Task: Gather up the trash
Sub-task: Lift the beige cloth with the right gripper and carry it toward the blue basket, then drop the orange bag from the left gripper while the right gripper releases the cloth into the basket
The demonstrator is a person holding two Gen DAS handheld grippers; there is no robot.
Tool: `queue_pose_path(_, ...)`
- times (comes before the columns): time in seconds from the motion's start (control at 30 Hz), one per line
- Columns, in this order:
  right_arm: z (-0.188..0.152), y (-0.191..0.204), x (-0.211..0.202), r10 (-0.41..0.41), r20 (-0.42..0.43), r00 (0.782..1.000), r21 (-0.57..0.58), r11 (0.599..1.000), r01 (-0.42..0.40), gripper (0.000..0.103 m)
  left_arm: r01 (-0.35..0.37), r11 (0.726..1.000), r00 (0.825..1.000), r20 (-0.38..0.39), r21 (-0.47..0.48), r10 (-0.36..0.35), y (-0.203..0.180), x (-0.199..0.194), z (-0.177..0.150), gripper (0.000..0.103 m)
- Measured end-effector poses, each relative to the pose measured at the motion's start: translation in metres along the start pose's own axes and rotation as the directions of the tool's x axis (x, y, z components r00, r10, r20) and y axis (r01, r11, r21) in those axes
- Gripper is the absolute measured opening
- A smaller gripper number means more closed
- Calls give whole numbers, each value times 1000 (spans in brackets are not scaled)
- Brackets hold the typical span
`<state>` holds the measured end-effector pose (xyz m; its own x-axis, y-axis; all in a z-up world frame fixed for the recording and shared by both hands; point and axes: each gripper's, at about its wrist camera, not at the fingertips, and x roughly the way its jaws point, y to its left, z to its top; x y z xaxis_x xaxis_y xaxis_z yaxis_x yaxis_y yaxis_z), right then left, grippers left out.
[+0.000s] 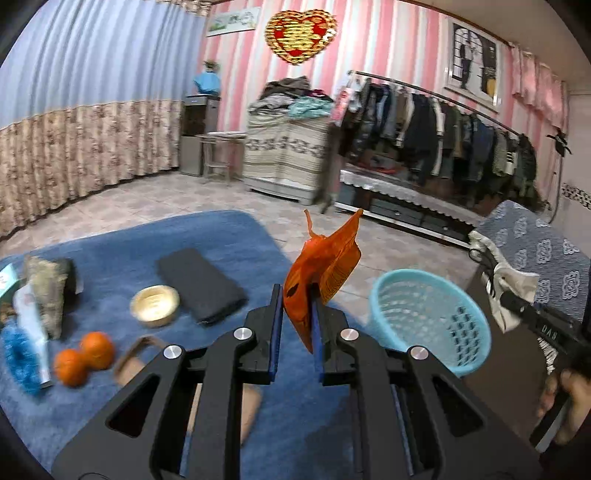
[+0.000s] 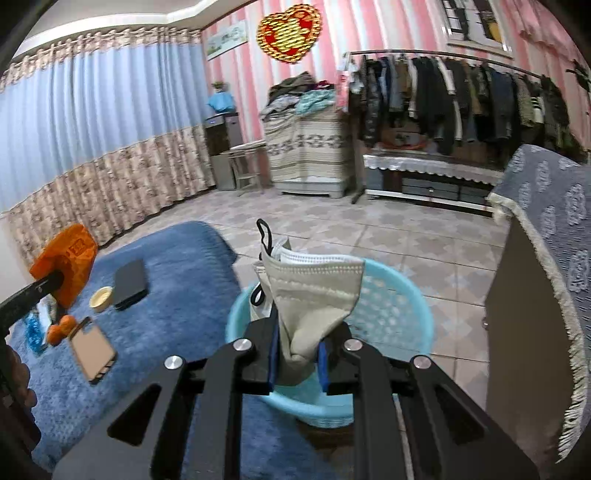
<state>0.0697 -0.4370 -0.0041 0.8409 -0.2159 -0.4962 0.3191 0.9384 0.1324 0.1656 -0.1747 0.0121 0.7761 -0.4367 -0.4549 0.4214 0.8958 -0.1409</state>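
with your right tongs [image 2: 297, 363] pinching the used face mask [image 2: 314, 295] just above the light-blue basket [image 2: 402, 325] and your left tongs [image 1: 297, 334] clamped on the orange wrapper [image 1: 319, 277] beside it, release only once each hangs inside the rim.

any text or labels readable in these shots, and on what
"DAS", roughly, on the right gripper's black arm, seen from the left wrist; uncertain.
Orange wrapper: a red printed block and fine print, too blurred to read.
Heart wall ornament: a gold character, not legible.
Wall banner: too small.
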Motion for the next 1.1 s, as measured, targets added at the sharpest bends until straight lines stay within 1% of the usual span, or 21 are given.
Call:
queue_pose_path(0.17, -1, -35, 5, -43, 4, 999, 48, 998, 42, 17, 86, 995, 996, -13, 49, -85, -47, 27, 3, 13)
queue_pose_path(0.27, -3, -52, 9, -62, 3, 998, 78, 995, 61, 17, 116, 990, 993, -24, 84, -114, -73, 43, 1, 13)
queue_pose_path(0.4, -6, -71, 12, -85, 0, 996, 102, 991, 85, 17, 164, 981, 986, -47, 103, -160, -103, 64, -1, 13)
queue_pose_path(0.57, -9, -83, 22, -102, -10, 995, 120, 987, 103, 17, 200, 968, 979, -68, 149, -192, -130, 85, -4, 13)
queue_pose_path(0.7, -13, -89, 32, -102, -19, 995, 136, 985, 103, 17, 256, 957, 964, -110, 140, -241, -144, 108, -9, 13)
queue_pose_path(0.83, -18, -92, 41, -100, -30, 995, 145, 984, 103, 17, 250, 953, 964, -137, 171, -229, -154, 132, -15, 13)
queue_pose_path(0.87, -18, -95, 44, -100, -35, 994, 144, 984, 104, 17, 254, 952, 962, -143, 169, -231, -155, 136, -17, 15)
queue_pose_path(0.9, -20, -96, 46, -102, -41, 994, 143, 984, 107, 17, 268, 949, 957, -158, 165, -243, -155, 142, -18, 26)
queue_pose_path(0.93, -21, -96, 47, -102, -46, 994, 142, 984, 108, 17, 278, 947, 951, -183, 163, -248, -156, 149, -19, 33)
queue_pose_path(0.97, -19, -96, 50, -102, -53, 993, 143, 984, 109, 17, 268, 949, 953, -187, 166, -237, -156, 153, -20, 44)
queue_pose_path(1.0, -19, -96, 53, -103, -58, 993, 144, 983, 110, 17, 263, 949, 955, -186, 172, -231, -157, 156, -20, 51)
queue_pose_path(1.1, -20, -93, 56, -109, -64, 992, 133, 984, 117, 17, 232, 953, 965, -171, 196, -199, -155, 157, -22, 54)
